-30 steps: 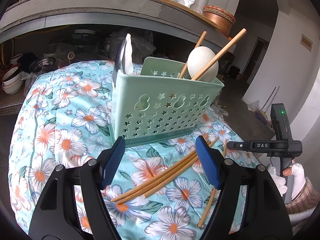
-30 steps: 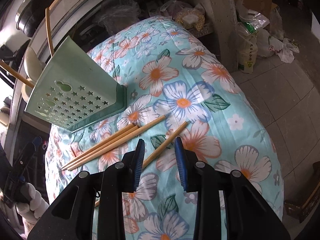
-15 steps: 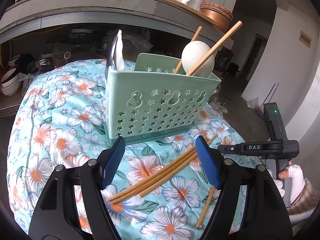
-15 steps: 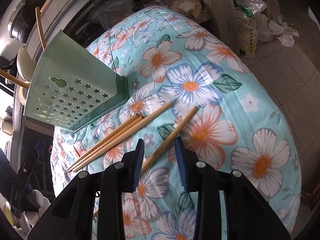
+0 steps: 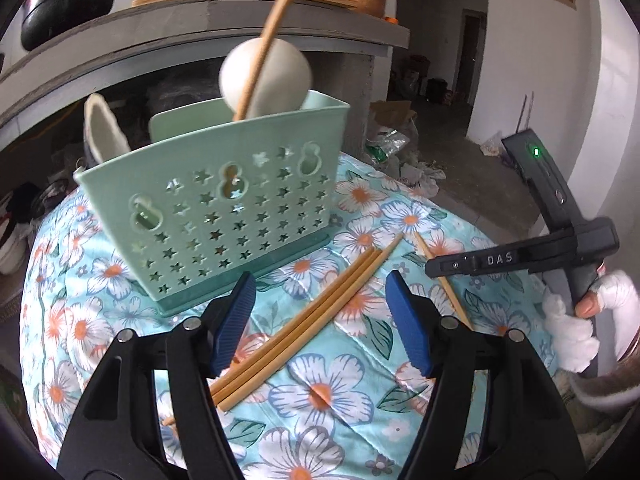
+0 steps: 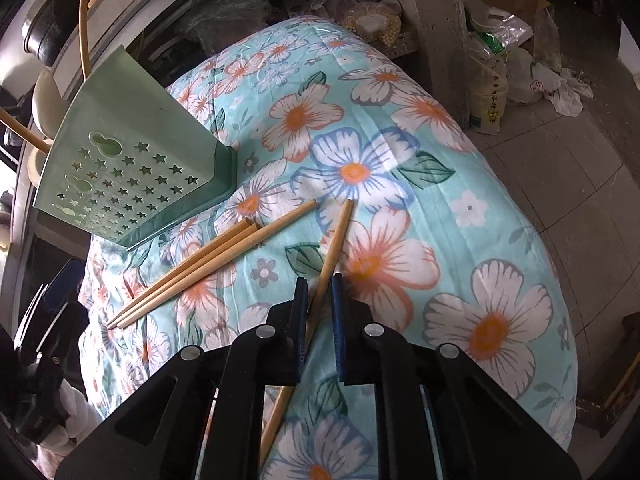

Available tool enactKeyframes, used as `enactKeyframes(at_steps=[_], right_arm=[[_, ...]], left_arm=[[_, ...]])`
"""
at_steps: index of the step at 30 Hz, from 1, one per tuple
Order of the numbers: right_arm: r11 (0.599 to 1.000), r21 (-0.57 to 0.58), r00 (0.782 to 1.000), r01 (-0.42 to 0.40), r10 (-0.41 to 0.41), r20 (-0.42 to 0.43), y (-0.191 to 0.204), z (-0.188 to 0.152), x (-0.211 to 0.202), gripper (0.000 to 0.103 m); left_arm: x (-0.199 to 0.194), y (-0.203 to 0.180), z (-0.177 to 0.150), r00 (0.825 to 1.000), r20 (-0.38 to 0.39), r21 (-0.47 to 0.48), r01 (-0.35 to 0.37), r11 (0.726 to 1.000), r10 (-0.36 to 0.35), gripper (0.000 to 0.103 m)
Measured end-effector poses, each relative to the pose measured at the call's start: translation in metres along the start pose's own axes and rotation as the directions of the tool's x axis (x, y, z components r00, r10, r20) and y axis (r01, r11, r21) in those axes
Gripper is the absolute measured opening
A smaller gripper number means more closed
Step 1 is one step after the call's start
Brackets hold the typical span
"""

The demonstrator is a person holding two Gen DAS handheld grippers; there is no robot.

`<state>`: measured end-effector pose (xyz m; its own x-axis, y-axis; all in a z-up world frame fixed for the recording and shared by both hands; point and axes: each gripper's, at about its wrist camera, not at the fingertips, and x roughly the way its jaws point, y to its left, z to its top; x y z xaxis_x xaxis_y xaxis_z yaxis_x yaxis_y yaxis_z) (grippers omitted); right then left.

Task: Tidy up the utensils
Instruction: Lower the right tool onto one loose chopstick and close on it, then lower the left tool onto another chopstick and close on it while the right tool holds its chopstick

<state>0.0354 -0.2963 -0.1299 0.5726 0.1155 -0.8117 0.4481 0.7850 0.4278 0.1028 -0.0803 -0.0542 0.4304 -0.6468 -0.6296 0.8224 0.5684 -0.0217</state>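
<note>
1. I see the green holder [image 5: 224, 216] standing on the flowered cloth [image 6: 400, 184]. Inside it are a white ladle [image 5: 266, 76], a chopstick [image 5: 272, 28] leaning against the ladle, and a white spoon [image 5: 102, 130] at the left end.
2. Three chopsticks [image 5: 320, 312] lie together on the cloth, just in front of the holder.
3. My left gripper [image 5: 322, 324] is spread wide above them and holds nothing.
4. My right gripper [image 6: 320, 308] is nearly closed around a single chopstick [image 6: 334, 244], which lies on the cloth beside the three.
</note>
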Motion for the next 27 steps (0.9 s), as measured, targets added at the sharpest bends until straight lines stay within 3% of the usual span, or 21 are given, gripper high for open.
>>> enactKeyframes(at_steps=[4,7,10,14,20,27], right_arm=[[0.996,0.061,0.998,-0.065,0.066,-0.005,-0.018,-0.002,-0.003,0.010],[0.986,0.109,0.991,-0.129,0.131,-0.010,-0.029,-0.003,-0.002,0.009],[0.973,0.143,0.983,-0.181,0.184,-0.013,-0.038,-0.002,0.001,0.009],[0.956,0.173,0.971,-0.235,0.241,-0.012,-0.045,-0.001,0.003,0.009],[0.942,0.188,0.959,-0.277,0.282,-0.004,-0.050,-0.003,0.005,0.008],[0.935,0.195,0.953,-0.296,0.302,-0.003,-0.054,-0.002,0.006,0.008]], left_arm=[[0.022,-0.033,-0.002,0.999,-0.040,0.203,-0.028,0.979,0.037,0.043],[0.043,-0.053,-0.006,0.994,-0.073,0.352,-0.053,0.935,0.084,0.030],[0.064,-0.061,-0.007,0.987,-0.111,0.432,-0.058,0.900,0.117,0.019],[0.085,-0.064,-0.009,0.976,-0.139,0.497,-0.077,0.865,0.167,0.014],[0.096,-0.072,-0.008,0.968,-0.121,0.568,-0.114,0.815,0.219,0.009],[0.087,-0.078,-0.006,0.964,-0.116,0.574,-0.131,0.808,0.238,0.008]])
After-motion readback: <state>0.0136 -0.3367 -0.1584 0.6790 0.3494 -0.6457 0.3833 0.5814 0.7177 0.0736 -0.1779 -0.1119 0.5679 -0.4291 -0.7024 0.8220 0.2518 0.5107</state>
